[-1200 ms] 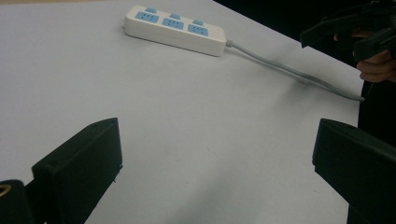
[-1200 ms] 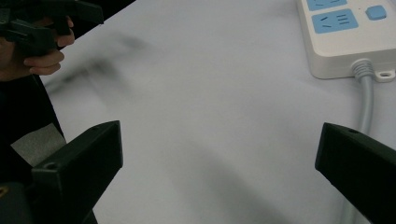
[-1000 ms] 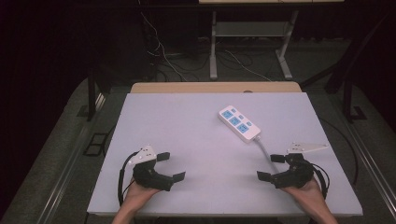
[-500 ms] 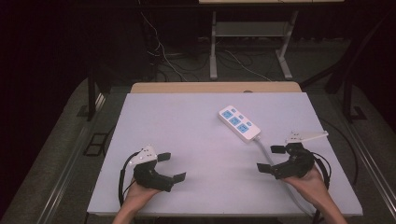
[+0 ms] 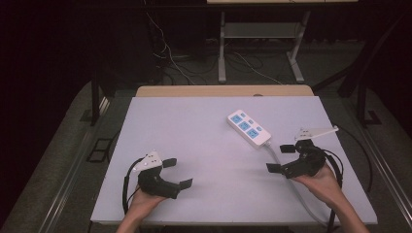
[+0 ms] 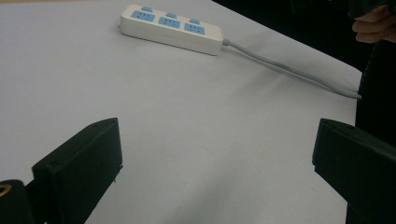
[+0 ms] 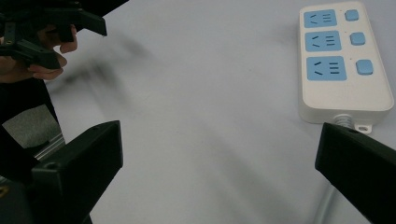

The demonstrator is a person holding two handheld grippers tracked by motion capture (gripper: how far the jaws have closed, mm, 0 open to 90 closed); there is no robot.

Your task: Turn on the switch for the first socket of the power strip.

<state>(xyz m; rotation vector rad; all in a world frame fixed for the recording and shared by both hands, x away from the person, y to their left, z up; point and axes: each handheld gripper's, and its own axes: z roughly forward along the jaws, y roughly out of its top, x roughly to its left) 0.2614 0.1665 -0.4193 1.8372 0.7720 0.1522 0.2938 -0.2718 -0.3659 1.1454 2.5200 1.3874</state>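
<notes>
A white power strip with three blue sockets lies at the right-centre of the table, its grey cable running toward the front edge. My right gripper is open just in front of the strip's cable end, with nothing between its jaws. In the right gripper view the power strip sits at the upper right, above the right jaw. My left gripper is open and empty at the front left. In the left gripper view the power strip lies far ahead, and its cable trails to the right.
The white tabletop has a wooden strip along its far edge. Behind it are dark floor, loose cables and a metal table frame. The other hand and its gripper show at the right gripper view's upper left.
My right gripper has moved away from the front edge toward the power strip's cable end. The left gripper has stayed put.
</notes>
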